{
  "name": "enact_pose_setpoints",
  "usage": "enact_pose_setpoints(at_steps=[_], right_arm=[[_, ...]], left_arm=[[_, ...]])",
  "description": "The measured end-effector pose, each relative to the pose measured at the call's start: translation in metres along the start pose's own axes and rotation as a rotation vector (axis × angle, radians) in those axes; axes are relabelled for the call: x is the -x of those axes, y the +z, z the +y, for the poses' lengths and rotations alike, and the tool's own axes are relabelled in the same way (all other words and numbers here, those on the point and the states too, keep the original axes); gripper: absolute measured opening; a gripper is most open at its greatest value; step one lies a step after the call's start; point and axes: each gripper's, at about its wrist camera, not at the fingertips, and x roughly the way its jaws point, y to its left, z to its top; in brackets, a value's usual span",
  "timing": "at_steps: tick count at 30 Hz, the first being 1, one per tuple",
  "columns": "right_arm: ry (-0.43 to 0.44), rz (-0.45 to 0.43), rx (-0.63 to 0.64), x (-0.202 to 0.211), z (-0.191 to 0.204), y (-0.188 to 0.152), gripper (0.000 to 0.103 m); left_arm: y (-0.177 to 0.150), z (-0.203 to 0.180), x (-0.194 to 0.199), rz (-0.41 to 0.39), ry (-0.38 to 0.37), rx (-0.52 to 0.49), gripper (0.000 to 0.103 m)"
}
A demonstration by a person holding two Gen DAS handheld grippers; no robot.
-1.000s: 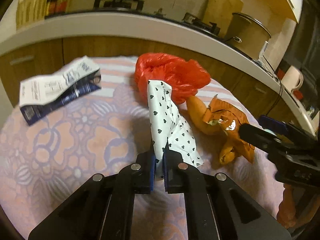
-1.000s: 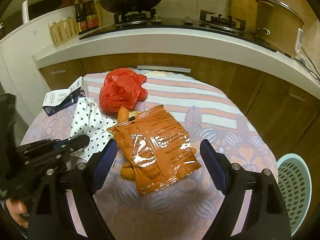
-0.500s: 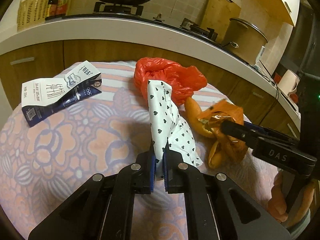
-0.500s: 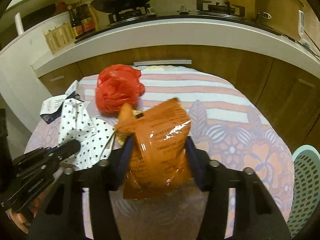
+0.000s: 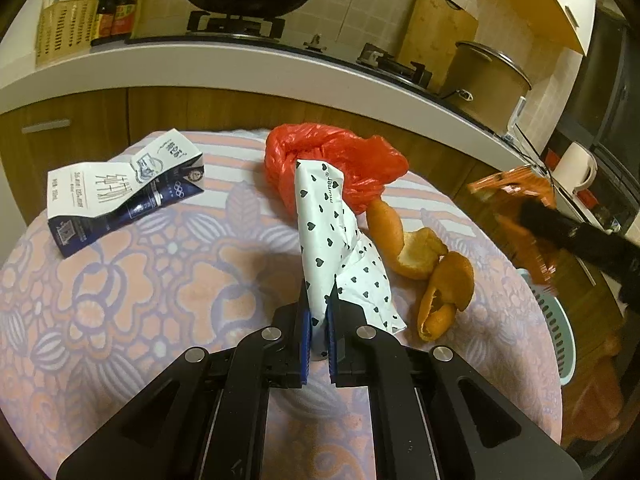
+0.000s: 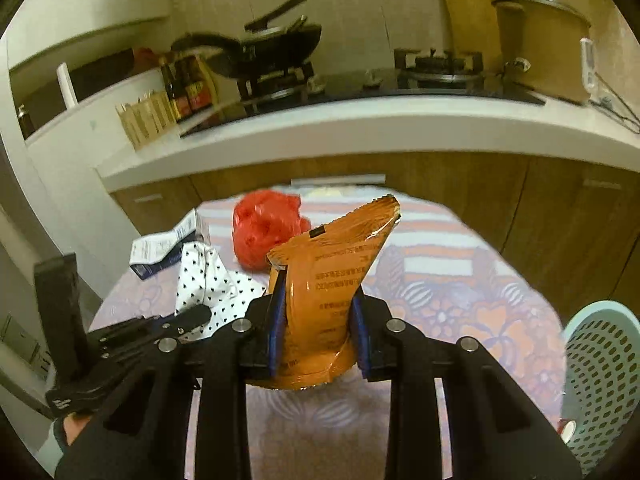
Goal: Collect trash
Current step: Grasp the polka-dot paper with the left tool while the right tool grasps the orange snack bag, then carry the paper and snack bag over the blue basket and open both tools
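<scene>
My left gripper (image 5: 318, 312) is shut on the near end of a white wrapper with black hearts (image 5: 332, 240), which lies on the table and leans on a red plastic bag (image 5: 332, 160). My right gripper (image 6: 318, 316) has its jaws closing on an orange foil snack packet (image 6: 328, 276), squeezed between the pads and lifted above the table. The same packet (image 5: 520, 216) shows blurred at the right of the left wrist view. Orange peels (image 5: 432, 268) lie beside the wrapper. A flattened white and blue carton (image 5: 120, 192) rests at the table's far left.
A pale green perforated basket (image 6: 600, 372) stands on the floor right of the round table with its flowered cloth (image 5: 120, 300). Behind the table runs a white counter (image 6: 360, 128) with a stove, a wok and a large pot. A gloved hand (image 6: 80, 440) holds the left gripper.
The right gripper went from wide open around the orange packet to closed on it and lifted it off the table, uncovering the orange peels. The left gripper kept still on the heart wrapper.
</scene>
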Motion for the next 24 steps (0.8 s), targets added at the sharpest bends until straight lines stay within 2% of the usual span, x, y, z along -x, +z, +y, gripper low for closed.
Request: enact_pose_setpoints(at_steps=[4, 10, 16, 24], right_arm=[[-0.026, -0.024, 0.010, 0.017, -0.004, 0.001, 0.025], [-0.082, -0.057, 0.032, 0.042, -0.012, 0.001, 0.025], [-0.130, -0.101, 0.016, 0.072, -0.032, 0.002, 0.025], [-0.226, -0.124, -0.010, 0.107, -0.072, -0.010, 0.025]], left_arm=[[0.003, -0.007, 0.010, -0.032, -0.006, -0.017, 0.005], [0.016, -0.030, 0.040, -0.090, -0.080, -0.022, 0.005], [0.033, -0.081, 0.057, -0.120, -0.172, -0.102, 0.005], [0.035, -0.155, 0.052, -0.100, -0.275, -0.198, 0.005]])
